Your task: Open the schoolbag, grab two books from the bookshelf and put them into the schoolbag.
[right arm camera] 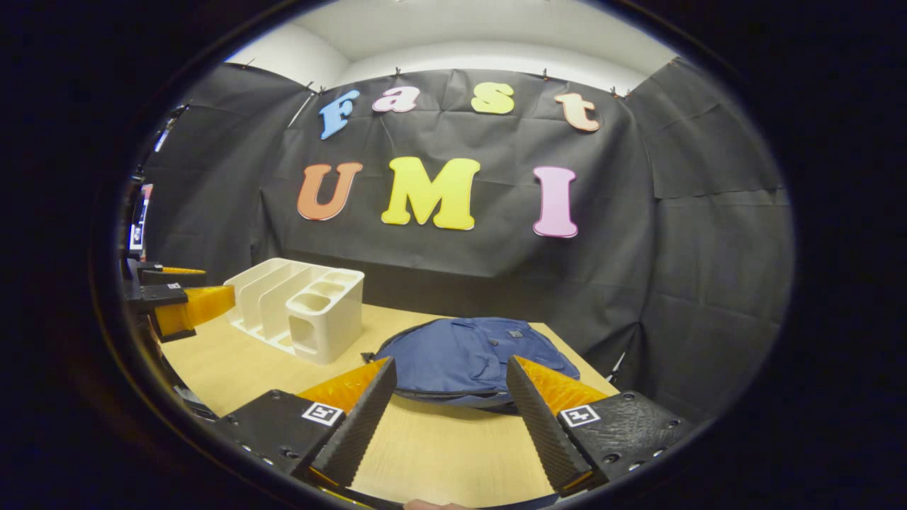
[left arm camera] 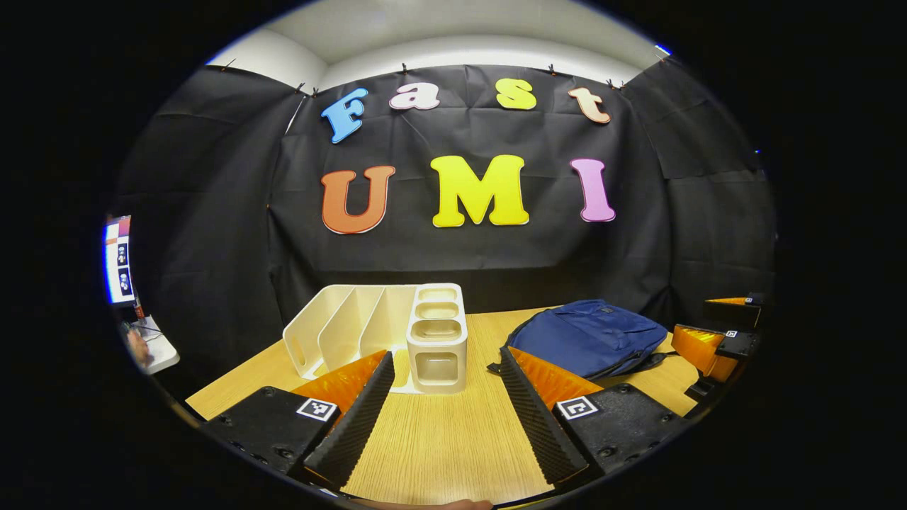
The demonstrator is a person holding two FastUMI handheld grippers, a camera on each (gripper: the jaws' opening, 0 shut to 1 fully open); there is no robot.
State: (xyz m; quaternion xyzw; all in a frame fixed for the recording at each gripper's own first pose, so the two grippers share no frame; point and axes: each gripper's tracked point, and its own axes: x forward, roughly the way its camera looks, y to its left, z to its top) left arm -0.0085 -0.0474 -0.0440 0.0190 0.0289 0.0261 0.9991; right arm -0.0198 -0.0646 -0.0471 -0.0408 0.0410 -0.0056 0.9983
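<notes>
A white bookshelf [left arm camera: 354, 329] with upright dividers and a stacked cup section stands on the wooden table [left arm camera: 439, 439]; the slots I can see into show bare white walls. A dark blue schoolbag [left arm camera: 592, 336] lies flat to its right and looks zipped shut. In the left gripper view, my left gripper [left arm camera: 446, 354] is open above the table in front of the bookshelf, holding nothing. In the right gripper view, my right gripper [right arm camera: 450, 361] is open just short of the schoolbag [right arm camera: 468, 354], with the bookshelf [right arm camera: 294, 301] to its left.
The right gripper [left arm camera: 716, 340] shows at the far right of the left gripper view, past the bag. The left gripper [right arm camera: 177, 297] shows at the left edge of the right gripper view. A screen [left arm camera: 117, 258] hangs off the table's left side. Black cloth walls close in behind.
</notes>
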